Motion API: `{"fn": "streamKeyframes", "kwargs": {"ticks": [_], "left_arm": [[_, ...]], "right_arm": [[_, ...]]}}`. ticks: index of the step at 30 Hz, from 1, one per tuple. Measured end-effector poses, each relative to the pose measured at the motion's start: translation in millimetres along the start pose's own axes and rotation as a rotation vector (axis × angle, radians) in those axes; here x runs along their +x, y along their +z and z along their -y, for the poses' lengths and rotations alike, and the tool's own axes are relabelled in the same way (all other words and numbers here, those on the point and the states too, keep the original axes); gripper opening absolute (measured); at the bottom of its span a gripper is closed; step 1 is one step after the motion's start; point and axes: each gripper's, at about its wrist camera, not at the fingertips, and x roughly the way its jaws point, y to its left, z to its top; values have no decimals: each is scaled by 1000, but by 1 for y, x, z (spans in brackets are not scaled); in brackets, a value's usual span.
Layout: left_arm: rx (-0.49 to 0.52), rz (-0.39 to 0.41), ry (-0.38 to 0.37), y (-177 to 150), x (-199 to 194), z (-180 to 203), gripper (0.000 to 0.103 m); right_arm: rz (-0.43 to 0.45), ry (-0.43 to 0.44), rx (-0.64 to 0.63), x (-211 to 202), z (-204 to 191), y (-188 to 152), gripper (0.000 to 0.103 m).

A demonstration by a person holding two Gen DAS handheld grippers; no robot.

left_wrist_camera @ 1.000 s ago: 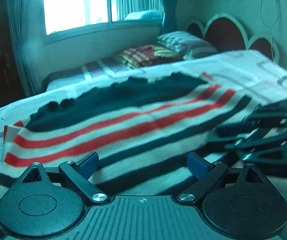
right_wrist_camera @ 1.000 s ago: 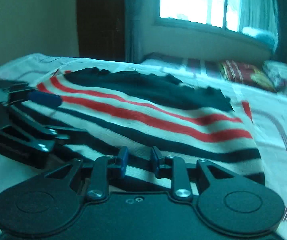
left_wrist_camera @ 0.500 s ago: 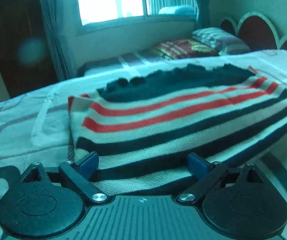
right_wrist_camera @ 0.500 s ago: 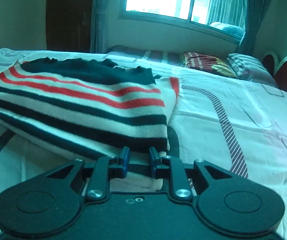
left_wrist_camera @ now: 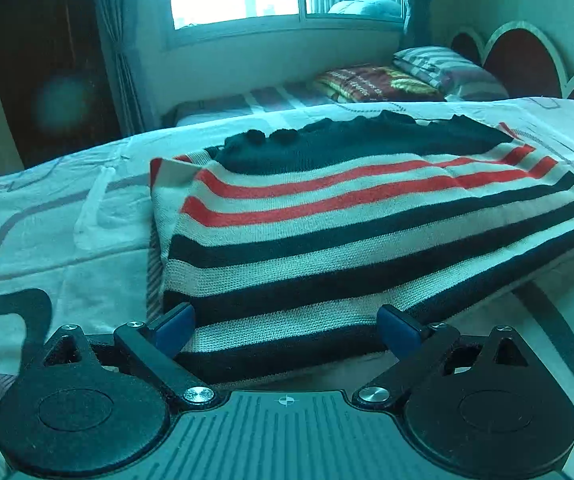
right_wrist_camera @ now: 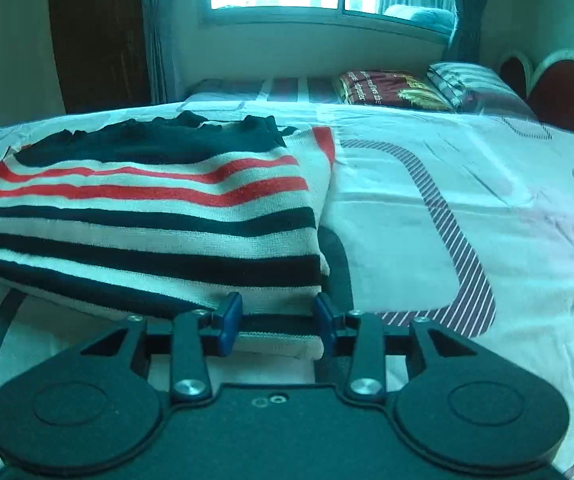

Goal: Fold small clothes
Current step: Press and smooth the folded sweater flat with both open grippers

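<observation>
Striped sweater (left_wrist_camera: 359,216), folded, lying on the bed (right_wrist_camera: 467,208) with stripes running crosswise; near hem sitting between both jaws: left gripper (left_wrist_camera: 287,326) gaping wide, right gripper (right_wrist_camera: 275,320) just opening, neither pinching it.

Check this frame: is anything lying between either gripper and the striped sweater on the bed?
Nothing visible. The striped sweater lies folded on the bedsheet, its near edge between the spread fingers of the left gripper and the right gripper, whose jaws have just been opening. The pillows lie far behind.
</observation>
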Motion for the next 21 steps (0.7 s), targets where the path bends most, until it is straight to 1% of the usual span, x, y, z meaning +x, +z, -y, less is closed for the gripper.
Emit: {"fn": "streamKeyframes", "kwargs": {"ticks": [2, 4, 8, 11, 15, 17, 21], "left_arm": [[-2, 16, 17, 2, -11, 2, 97], [-25, 32, 15, 0, -24, 1, 97], [-44, 36, 25, -8, -43, 1, 97], [-65, 34, 21, -18, -54, 0, 97], [-109, 25, 16, -31, -65, 1, 97], [-174, 24, -15, -35, -67, -3, 97], [-451, 0, -129, -48, -58, -23, 96]], "right_arm": [[82, 29, 26, -19, 3, 2, 40], [111, 28, 38, -33, 4, 1, 41], [111, 26, 70, -50, 9, -7, 41], [108, 45, 107, -58, 11, -13, 41], [105, 61, 124, -66, 5, -19, 41], [103, 71, 122, -69, 1, -21, 41], [103, 92, 134, -70, -8, -21, 41]]}}
